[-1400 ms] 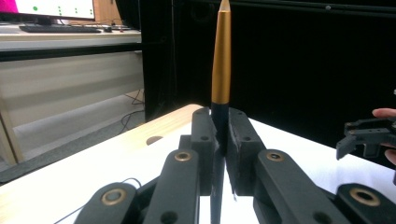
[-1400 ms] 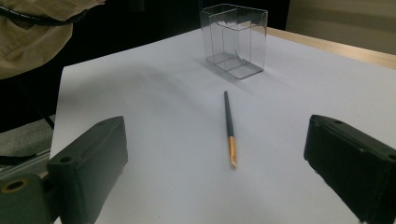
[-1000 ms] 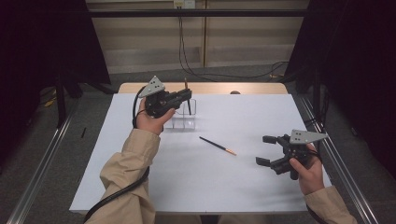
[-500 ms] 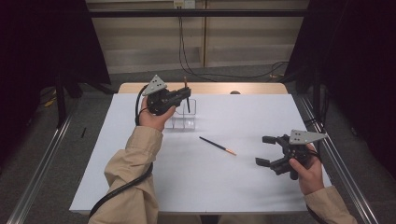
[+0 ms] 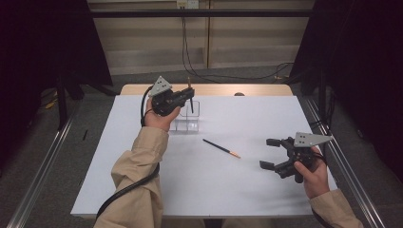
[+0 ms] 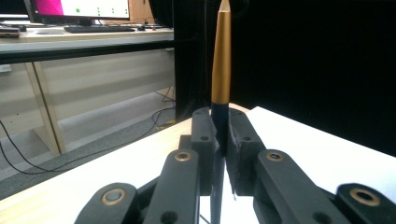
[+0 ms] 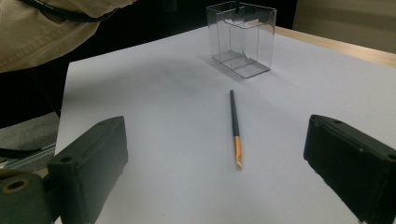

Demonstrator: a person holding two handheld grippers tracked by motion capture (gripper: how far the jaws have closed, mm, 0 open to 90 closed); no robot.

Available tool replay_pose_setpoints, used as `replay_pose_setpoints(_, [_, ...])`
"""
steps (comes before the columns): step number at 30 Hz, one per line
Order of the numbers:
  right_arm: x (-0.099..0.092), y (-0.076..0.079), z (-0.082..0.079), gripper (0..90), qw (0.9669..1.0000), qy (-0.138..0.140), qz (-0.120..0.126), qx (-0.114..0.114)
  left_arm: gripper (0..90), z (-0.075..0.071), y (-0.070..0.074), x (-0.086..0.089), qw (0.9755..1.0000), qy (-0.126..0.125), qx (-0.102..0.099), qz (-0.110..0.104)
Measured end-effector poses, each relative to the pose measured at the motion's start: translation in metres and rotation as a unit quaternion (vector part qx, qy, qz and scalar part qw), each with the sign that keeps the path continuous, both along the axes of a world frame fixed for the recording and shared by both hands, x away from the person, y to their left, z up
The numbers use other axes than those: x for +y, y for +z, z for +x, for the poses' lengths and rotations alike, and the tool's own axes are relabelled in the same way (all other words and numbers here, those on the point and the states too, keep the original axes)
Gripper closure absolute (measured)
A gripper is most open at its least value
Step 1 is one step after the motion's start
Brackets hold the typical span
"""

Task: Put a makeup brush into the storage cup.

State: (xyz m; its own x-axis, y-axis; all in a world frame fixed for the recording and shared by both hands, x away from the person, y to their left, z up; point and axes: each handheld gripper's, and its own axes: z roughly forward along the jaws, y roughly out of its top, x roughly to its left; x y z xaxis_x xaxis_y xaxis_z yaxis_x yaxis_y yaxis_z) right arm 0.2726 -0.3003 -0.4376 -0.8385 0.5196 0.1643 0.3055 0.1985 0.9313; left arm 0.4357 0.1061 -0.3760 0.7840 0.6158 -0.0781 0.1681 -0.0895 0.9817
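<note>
My left gripper (image 5: pixel 189 97) is shut on a dark pen with a gold tip (image 6: pixel 221 70), held upright just above the clear plastic box (image 5: pixel 187 120) at the far middle of the white sheet. In the left gripper view the jaws pinch the pen's dark shaft and the gold end points up. A second dark pen with a gold end (image 5: pixel 221 148) lies flat on the sheet (image 5: pixel 237 180). In the right gripper view that second pen (image 7: pixel 235 126) lies ahead, with the clear box (image 7: pixel 242 38) beyond. My right gripper (image 5: pixel 270 153) is open with nothing between its jaws, off to the pen's right.
The white sheet covers a wooden table whose far edge (image 5: pixel 223 89) shows bare. Metal rails (image 5: pixel 342 166) run along both sides. A cable (image 5: pixel 124 190) trails from the left gripper under the sleeve.
The left gripper with its pen has shifted slightly over the clear box. The right gripper has stayed put.
</note>
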Motion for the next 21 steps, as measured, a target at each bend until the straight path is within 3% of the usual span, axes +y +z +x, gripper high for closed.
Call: replay_pose_setpoints(21, [0.0011,0.0000,-0.0003,5.8,1.0000,0.005,0.000,-0.001,82.9,0.0064,-0.0102,-0.0016,0.9999,0.015,0.002,0.008])
